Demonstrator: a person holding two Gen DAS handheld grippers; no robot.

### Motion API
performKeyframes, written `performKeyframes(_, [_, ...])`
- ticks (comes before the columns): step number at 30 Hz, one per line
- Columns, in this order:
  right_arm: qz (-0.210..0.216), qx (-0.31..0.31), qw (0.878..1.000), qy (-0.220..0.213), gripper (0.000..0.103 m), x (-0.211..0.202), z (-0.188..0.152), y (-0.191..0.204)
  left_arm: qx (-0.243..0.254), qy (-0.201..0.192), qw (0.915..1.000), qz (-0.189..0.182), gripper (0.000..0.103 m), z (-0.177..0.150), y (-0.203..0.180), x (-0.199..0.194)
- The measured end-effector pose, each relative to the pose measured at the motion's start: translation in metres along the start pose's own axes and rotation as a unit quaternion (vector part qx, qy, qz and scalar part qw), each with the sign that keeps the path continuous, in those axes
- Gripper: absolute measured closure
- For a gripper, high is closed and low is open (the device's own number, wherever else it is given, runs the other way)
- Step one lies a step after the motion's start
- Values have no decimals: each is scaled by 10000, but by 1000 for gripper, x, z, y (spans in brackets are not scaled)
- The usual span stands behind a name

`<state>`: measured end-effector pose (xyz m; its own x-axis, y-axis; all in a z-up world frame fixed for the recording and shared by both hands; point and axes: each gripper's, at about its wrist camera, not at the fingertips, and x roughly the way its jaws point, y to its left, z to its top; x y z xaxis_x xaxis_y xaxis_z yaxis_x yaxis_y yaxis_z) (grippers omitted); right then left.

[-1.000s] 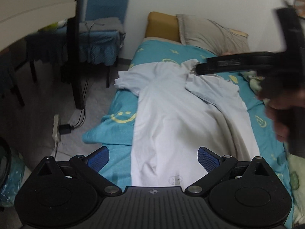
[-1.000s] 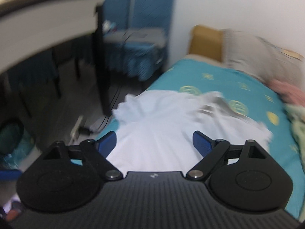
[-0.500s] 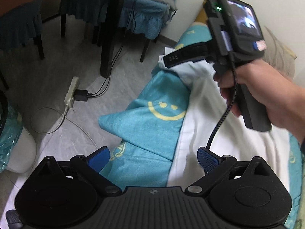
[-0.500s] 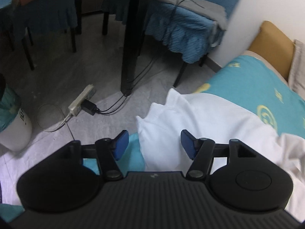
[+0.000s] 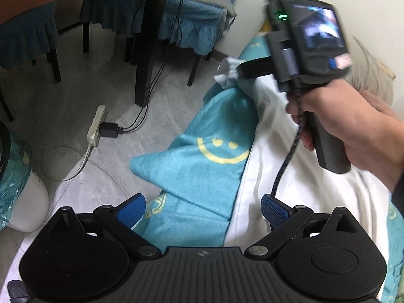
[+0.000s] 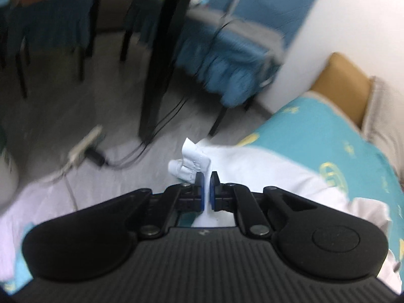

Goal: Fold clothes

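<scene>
Cloth pinched between blue pads shows only in the right wrist view: the right gripper (image 6: 207, 189) has its jaws pressed together on a bunched corner of the white garment (image 6: 265, 176), whose hemmed tip sticks up just past the fingertips. That view is smeared, so whether this corner is a sleeve end I cannot tell.

From the left wrist view comes what the other lacks: the person's hand (image 5: 353, 123) around the right gripper's handle, its small lit screen, and its black fingers reaching out to the raised corner at the bed's edge. Here the left gripper (image 5: 202, 208) stands spread wide with nothing between its pads, over the teal smiley-face bedsheet (image 5: 202, 176) and the garment's near edge.

The garment lies spread along the bed, its long axis running from the near edge away toward the pillows (image 6: 378, 116), the lifted corner on the floor side, above the power strip (image 5: 97, 126).
</scene>
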<state>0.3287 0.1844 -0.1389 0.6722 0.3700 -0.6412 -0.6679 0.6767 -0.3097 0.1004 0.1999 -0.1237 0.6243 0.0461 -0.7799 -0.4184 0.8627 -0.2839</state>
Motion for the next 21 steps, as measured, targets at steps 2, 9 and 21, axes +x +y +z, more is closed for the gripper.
performKeyframes(2, [-198, 330, 9988, -289, 97, -24, 1, -18, -46, -147, 9998, -118, 4, 1, -1, -7])
performKeyframes(9, [-1183, 1906, 9679, -1135, 98, -121, -39, -106, 100, -658, 9958, -633, 4, -2, -14, -31])
performKeyframes(21, [-1693, 3957, 9026, -41, 68, -195, -235, -205, 655, -590, 9934, -733, 4, -14, -45, -33])
